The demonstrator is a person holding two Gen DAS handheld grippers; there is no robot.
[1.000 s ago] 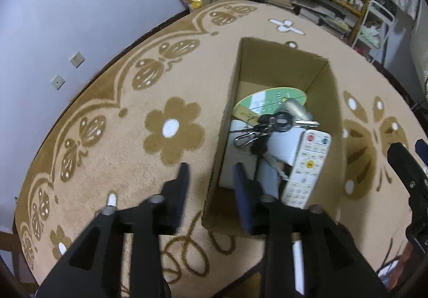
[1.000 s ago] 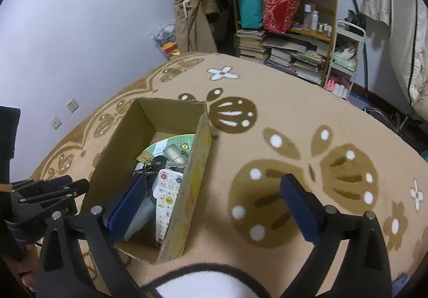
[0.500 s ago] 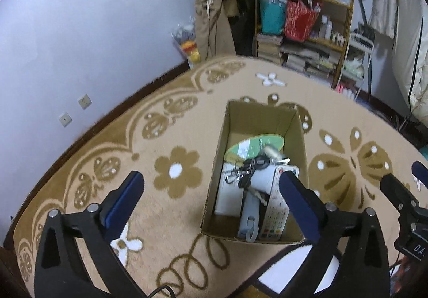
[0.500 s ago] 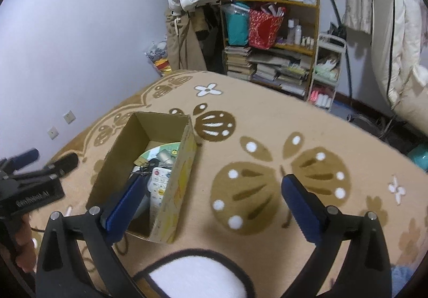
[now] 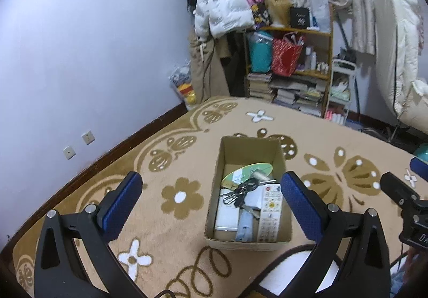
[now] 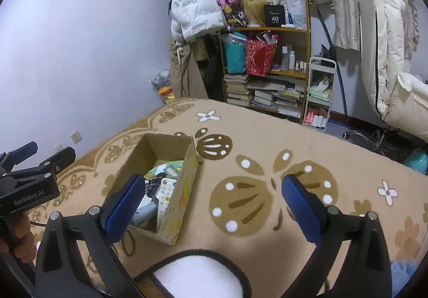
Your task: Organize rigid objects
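An open cardboard box (image 5: 218, 172) stands on the patterned carpet; it also shows in the right wrist view (image 6: 188, 177). Inside lie a white remote control (image 5: 270, 212), a bunch of keys (image 5: 240, 191), a green disc (image 5: 246, 172), a white flat case (image 5: 227, 215) and a pale blue item (image 5: 244, 228). My left gripper (image 5: 211, 199) is open and empty, held high above the box. My right gripper (image 6: 211, 201) is open and empty, raised to the right of the box. The left gripper also shows in the right wrist view (image 6: 37, 164), at its left edge.
The beige carpet (image 6: 267, 143) with brown flowers covers the floor. A wooden shelf (image 5: 291, 68) with books, bags and bottles stands at the back. A white jacket (image 5: 219, 9) hangs beside it. A white cart (image 6: 319, 89) and a chair (image 6: 396, 70) stand at the right.
My left gripper has opened wide and risen from the box's near edge to well above it. My right gripper has also risen and drawn back, staying open.
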